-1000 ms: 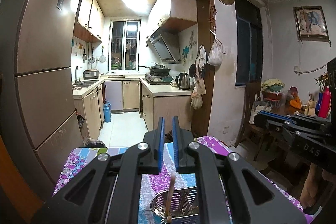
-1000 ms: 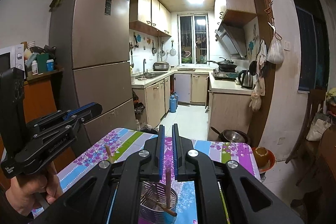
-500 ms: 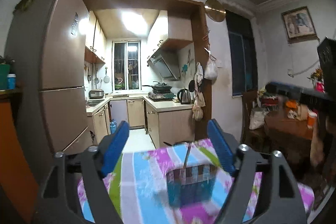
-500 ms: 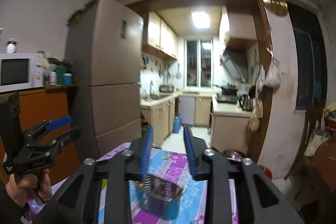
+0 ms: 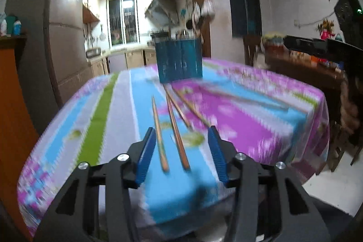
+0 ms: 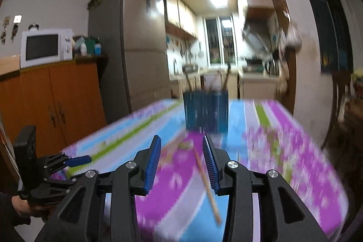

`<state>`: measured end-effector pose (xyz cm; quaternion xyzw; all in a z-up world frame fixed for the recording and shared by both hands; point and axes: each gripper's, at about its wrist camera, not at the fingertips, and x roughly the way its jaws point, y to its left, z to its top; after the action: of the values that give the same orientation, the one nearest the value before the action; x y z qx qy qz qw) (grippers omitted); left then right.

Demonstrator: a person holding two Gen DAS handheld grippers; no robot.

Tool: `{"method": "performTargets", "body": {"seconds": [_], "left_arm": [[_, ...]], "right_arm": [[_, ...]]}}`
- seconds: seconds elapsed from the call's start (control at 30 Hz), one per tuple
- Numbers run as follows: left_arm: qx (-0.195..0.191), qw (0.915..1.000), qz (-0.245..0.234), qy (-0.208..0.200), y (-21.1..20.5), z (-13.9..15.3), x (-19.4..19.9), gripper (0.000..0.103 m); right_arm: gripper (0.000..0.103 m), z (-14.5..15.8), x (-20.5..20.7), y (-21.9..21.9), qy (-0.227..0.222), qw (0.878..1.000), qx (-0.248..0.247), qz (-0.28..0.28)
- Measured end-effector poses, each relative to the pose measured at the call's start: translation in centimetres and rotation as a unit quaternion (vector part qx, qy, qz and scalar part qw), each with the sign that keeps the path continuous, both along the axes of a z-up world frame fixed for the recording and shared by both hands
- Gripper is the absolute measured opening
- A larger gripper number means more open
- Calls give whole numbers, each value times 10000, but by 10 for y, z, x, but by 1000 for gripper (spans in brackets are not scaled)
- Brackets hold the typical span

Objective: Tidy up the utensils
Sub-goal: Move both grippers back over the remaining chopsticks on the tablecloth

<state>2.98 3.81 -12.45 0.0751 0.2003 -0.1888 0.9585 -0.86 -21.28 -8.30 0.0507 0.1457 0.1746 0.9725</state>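
Chopsticks [image 5: 174, 128] lie flat on tablecloth [image 5: 113, 110], long axes toward holder [image 5: 179, 60].

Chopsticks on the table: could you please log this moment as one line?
left gripper: closing, empty | right gripper: open, empty | chopsticks: loose on tablecloth | blue holder: upright behind them

Home kitchen-diner, fridge [image 6: 136, 37], microwave [image 6: 45, 48], clothed table [image 5: 249, 110]

1. I count 4 chopsticks [image 5: 175, 128] loose on the cloth, blur makes more unsure.
2. 1 blue holder [image 5: 179, 62], approx. 3 sticks in it.
3. 2 grippers: left gripper [image 5: 181, 151], right gripper [image 6: 181, 161].
4. 1 microwave [image 6: 45, 48].
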Motion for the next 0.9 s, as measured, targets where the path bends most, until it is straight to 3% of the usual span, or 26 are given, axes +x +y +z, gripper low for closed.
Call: {"method": "performTargets", "body": {"seconds": [0.1, 0.2, 0.3, 0.8, 0.9], "left_arm": [[9, 9999, 120, 36, 0, -11, 4, 34], [88, 9999, 89, 50, -2, -22, 0, 26], [172, 9998, 39, 38, -10, -28, -3, 25], [101, 9998, 196, -25, -14, -37, -2, 24], [106, 9997, 211, -39, -14, -37, -2, 23]], "right_arm": [[38, -23, -6, 1, 228, 9997, -48, -93], [30, -37, -10, -1, 308, 9994, -118, -109], [24, -50, -11, -3, 330, 9990, -305, -18], [23, -88, 24, -24, 626, 9963, -549, 193], [18, -88, 26, -23, 639, 9960, -592, 217]]}}
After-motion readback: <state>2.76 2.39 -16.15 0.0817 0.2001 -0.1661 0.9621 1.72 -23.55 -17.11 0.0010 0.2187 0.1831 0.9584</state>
